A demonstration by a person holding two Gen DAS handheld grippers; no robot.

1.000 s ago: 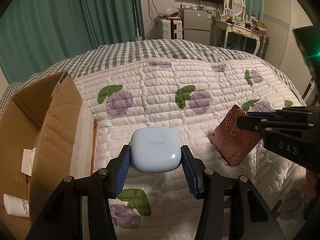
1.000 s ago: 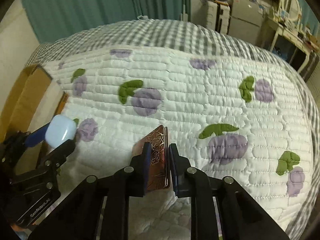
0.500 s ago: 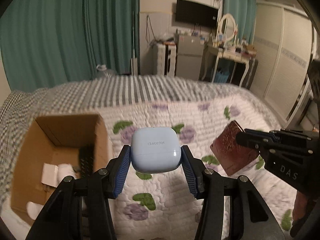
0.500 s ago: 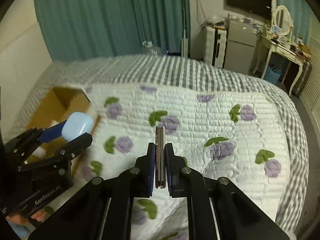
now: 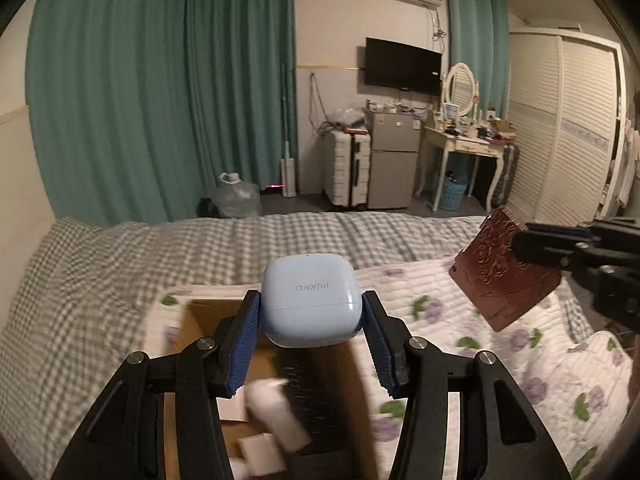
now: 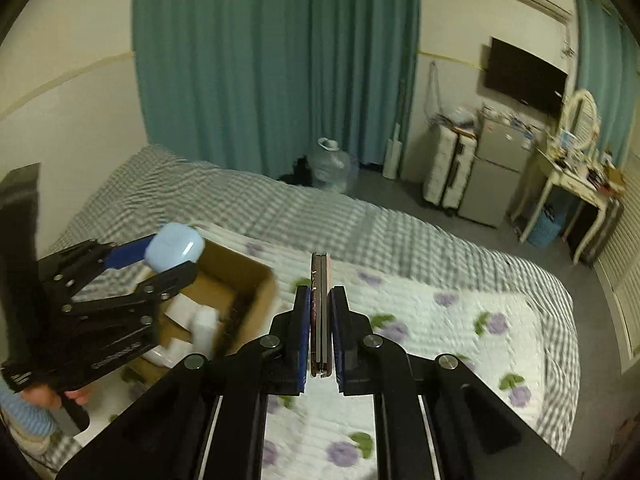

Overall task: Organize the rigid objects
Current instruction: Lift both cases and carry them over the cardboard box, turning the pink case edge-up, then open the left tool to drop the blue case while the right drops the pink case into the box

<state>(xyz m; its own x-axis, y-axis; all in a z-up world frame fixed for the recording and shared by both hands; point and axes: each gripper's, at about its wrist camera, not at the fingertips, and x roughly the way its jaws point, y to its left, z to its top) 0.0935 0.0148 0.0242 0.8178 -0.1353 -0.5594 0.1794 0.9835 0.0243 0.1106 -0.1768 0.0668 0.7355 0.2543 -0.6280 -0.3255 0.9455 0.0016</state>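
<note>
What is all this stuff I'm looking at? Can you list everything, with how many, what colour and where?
earbud case: one, pale blue, held in the air over the box
flat embossed case: one, dark red, held in the air over the quilt
cardboard box: one, brown, open, on the bed
items in the box: several, white, too blurred to name
quilt: one, white with purple flowers, on the bed
bedsheet: one, grey checked
curtains: teal, on the far wall
fridge: one, grey, by the wall
left gripper: black, blue pads, shut on the earbud case
right gripper: black, shut on the flat embossed case
</note>
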